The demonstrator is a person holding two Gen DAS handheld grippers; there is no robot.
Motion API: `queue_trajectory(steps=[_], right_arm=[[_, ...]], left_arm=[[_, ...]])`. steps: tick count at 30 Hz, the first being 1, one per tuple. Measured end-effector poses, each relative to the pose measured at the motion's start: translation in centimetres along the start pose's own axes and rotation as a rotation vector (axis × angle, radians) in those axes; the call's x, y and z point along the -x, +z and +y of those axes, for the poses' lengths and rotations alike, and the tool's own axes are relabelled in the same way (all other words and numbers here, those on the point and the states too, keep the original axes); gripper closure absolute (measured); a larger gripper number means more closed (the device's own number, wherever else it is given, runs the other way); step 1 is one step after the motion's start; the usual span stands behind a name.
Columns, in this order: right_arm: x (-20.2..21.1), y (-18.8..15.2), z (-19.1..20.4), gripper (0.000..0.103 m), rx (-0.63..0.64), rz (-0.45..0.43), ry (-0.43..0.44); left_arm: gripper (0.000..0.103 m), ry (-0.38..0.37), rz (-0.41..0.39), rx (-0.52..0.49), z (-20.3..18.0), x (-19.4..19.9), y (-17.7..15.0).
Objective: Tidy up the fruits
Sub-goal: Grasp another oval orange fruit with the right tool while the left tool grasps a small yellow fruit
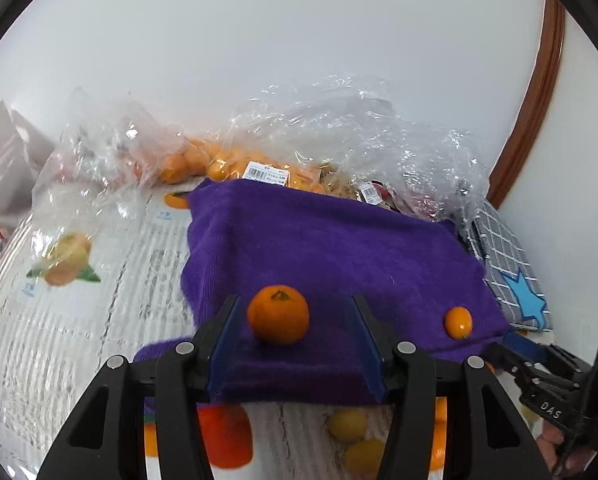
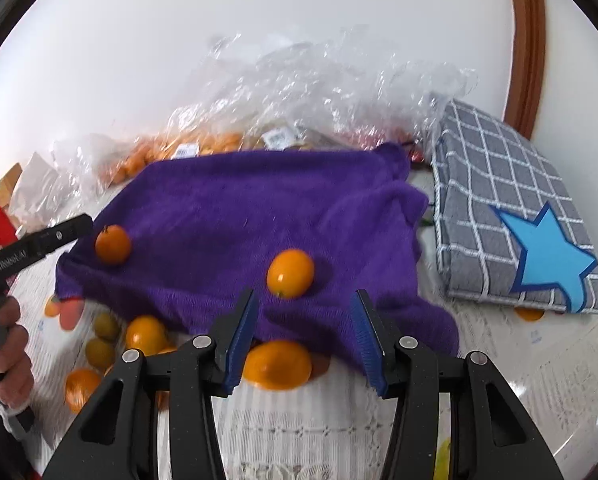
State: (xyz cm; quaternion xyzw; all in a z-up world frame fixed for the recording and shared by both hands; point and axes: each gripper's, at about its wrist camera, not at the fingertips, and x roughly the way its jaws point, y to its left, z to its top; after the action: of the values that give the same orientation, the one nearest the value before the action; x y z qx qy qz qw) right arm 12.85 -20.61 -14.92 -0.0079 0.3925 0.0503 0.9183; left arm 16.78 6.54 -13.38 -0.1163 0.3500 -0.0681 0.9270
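Note:
A purple towel lies on the table, also in the right wrist view. A mandarin with a green stem sits on its near edge, between the open fingers of my left gripper, untouched. It shows at the towel's left in the right wrist view. A small smooth orange fruit lies at the towel's right; in the right wrist view it sits just ahead of my open, empty right gripper.
Clear plastic bags of oranges and other packed fruit lie behind the towel. A grey checked cloth with a blue star lies on the right. The tablecloth is printed with fruit pictures. A white wall stands behind.

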Motion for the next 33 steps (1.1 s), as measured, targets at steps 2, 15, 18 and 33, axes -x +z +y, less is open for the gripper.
queue_trajectory(steps=[2,15,18,33], right_arm=[[0.2,-0.5,0.0,0.055,0.007,0.007,0.014],[-1.5,-2.2,0.0,0.057,0.03,0.112,0.113],[-2.2,-2.5,0.0,0.061,0.017,0.148,0.14],[-1.8,-2.9,0.8,0.061,0.049,0.118,0.172]], left_arm=[[0.052,-0.002,-0.007,0.01,0.7,0.8,-0.6],[0.052,-0.065,0.043,0.011,1.9,2.2,-3.0],[0.052,-0.069,0.068,0.006,1.6,1.5,-3.1],[0.07,-0.193,0.185,-0.032,-1.1,-0.9,-4.5]])
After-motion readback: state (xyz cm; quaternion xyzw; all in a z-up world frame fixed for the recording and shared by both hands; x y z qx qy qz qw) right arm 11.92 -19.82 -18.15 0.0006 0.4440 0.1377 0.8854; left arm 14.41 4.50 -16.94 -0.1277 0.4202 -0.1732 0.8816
